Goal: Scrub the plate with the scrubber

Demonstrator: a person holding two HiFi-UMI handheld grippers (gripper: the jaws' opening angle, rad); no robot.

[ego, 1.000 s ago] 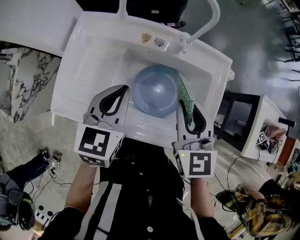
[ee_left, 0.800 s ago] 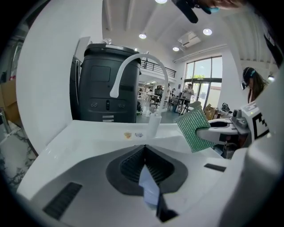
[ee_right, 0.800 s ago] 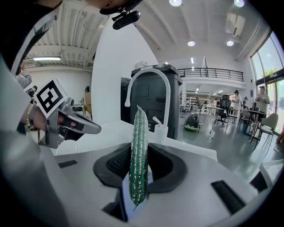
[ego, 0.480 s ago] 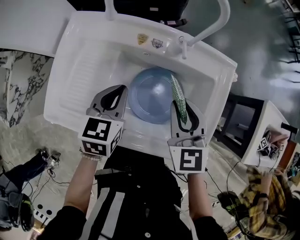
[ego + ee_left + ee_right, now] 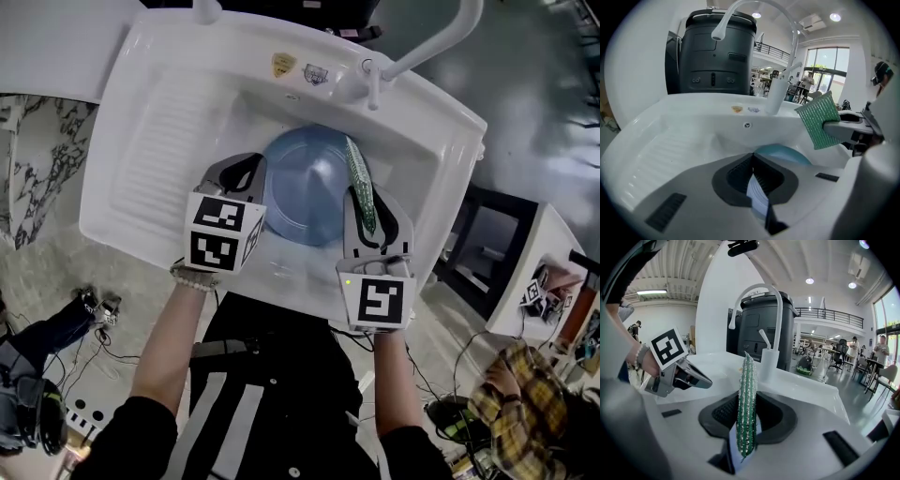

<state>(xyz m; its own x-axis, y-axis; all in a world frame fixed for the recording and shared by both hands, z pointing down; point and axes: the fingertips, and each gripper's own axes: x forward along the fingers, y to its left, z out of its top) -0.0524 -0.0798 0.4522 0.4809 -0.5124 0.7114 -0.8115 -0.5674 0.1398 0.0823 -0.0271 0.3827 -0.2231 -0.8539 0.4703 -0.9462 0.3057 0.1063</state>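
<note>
**Status.** The plate lies in the basin of the sink, below the faucet.

**Right gripper** – jaws clamped on the scrubber, which stands edge-on between them. The scrubber sits at the plate's right rim. From the left gripper view it appears to hang just above the rim, so contact is not confirmed.

**Left gripper** – jaws drawn together, tips at the plate's left rim. Whether they pinch the rim cannot be determined.

**Progress.** Tool pickup and approach are complete. No foam, streaks or running water are visible, so scrubbing is judged barely begun, if at all. Remaining steps are to press the scrubber onto the plate and work it across the surface.
</note>
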